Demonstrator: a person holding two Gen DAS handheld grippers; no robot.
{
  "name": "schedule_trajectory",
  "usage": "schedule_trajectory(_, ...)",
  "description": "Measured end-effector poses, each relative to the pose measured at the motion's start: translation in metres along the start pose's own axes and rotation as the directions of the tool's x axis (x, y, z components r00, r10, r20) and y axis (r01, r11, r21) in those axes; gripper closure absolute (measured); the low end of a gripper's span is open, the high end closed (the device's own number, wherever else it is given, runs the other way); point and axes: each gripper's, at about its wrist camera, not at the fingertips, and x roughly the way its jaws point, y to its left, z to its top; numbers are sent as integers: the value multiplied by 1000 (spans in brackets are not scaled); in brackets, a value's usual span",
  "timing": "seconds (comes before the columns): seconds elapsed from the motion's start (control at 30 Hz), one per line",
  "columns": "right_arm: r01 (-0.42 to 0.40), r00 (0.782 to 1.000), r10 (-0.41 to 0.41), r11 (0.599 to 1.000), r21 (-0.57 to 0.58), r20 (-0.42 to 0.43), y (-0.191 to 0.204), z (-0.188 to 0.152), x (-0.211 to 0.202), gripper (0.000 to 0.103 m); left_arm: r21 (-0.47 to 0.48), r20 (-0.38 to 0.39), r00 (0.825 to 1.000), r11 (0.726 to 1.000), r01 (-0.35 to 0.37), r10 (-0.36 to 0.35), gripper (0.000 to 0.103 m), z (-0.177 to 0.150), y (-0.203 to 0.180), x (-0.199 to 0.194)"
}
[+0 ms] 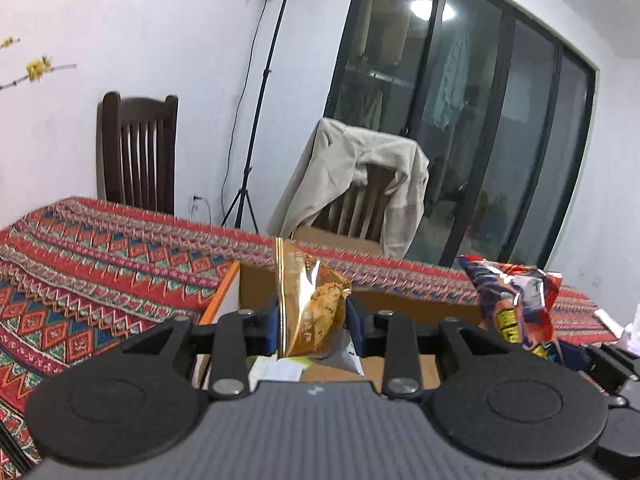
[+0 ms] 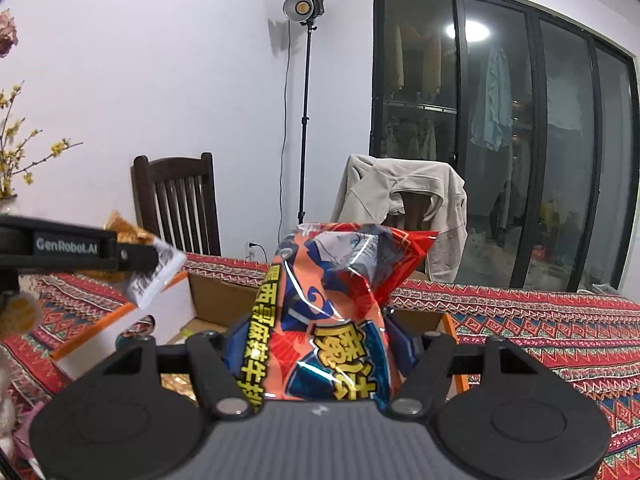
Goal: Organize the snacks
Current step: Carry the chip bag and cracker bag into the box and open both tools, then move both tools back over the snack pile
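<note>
Snacks are both held above the box (image 1: 256, 280): we see the left gripper (image 1: 312, 320) pinched tight on the biscuit pack (image 1: 310, 304), the right gripper (image 2: 320, 344), half spread, clamping the red bag (image 2: 332, 320).

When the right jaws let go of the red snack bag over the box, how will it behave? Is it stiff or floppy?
Probably floppy: the red bag is crinkled, glossy film, creased where the right gripper pinches it. It looks puffy, so likely light. The shiny film may slip, and it would likely flop over in the box.
</note>
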Motion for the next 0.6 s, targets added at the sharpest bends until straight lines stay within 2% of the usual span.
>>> schedule_trajectory(0.23, -8, 997, 9, 1000, 20, -71, -4, -12, 20, 35, -17, -41, 999, 1000, 8, -9, 66, -14, 9, 9)
schedule_trajectory(0.3, 3, 996, 0, 999, 34, -94, -7, -14, 25, 32, -7, -31, 1000, 1000, 0, 0, 52, -15, 8, 7)
schedule_trajectory(0.33, 4, 995, 0, 999, 45, -101, -10, -15, 26, 29, -6, -22, 1000, 1000, -4, 4, 36, -16, 7, 5)
schedule_trajectory(0.37, 4, 994, 2, 998, 57, -107, -12, -15, 27, 18, -7, -9, 1000, 1000, -5, 5, 23, -17, 7, 3)
schedule_trajectory(0.4, 8, 994, 0, 998, 70, -106, -14, -16, 27, 6, -9, 3, 1000, 1000, -6, 6, 18, -17, 7, 1)
schedule_trajectory(0.43, 14, 995, -5, 996, 83, -103, -17, -16, 26, 2, -13, 10, 1000, 1000, -7, 7, 4, -16, 6, 0)
schedule_trajectory(0.47, 18, 995, -9, 996, 91, -100, -19, -16, 26, 0, -22, 21, 1000, 1000, -9, 10, 0, -17, 7, -3)
schedule_trajectory(0.6, 27, 995, -16, 993, 113, -102, -24, -19, 24, 0, -37, 29, 999, 999, -19, 20, 0, -14, 7, -5)
